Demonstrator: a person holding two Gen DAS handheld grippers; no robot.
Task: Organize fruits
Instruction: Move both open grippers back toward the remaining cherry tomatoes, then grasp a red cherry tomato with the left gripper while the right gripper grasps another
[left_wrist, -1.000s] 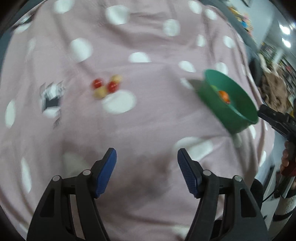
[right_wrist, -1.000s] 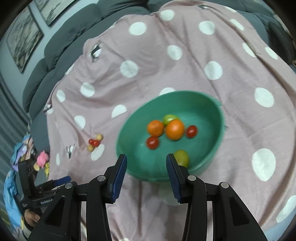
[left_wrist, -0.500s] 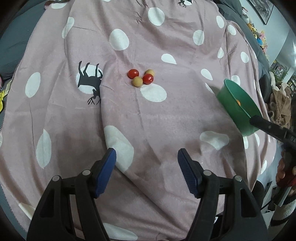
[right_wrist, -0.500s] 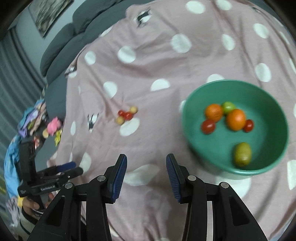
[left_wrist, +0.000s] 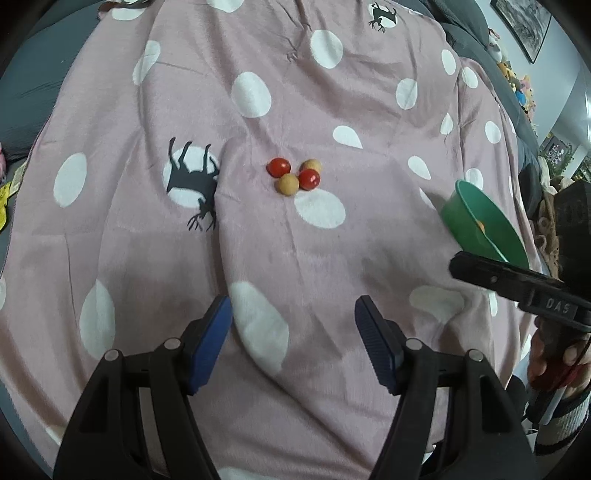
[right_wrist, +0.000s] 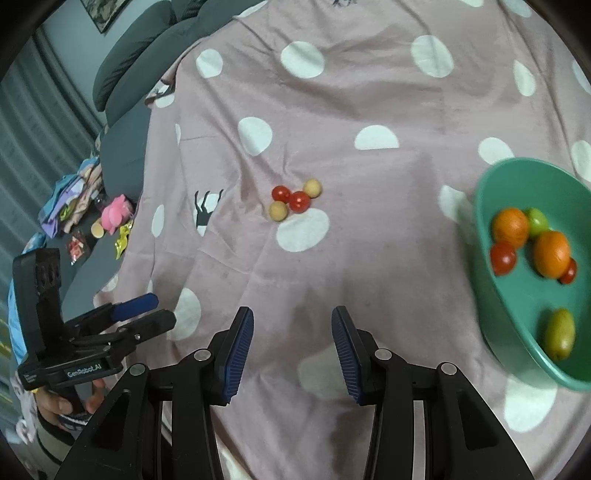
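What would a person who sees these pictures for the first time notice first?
First, the green bowl at the right edge of the right wrist view, with oranges, tomatoes and green fruits inside. Next, four small fruits, two red and two tan, clustered on the pink dotted blanket just above a white dot, near a black deer print. Both grippers, left and right, hang above the blanket with jaws open and empty.

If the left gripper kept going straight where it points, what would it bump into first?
Probably the pink blanket itself, bare between the open left gripper and the four small fruits farther ahead; depth is hard to judge.
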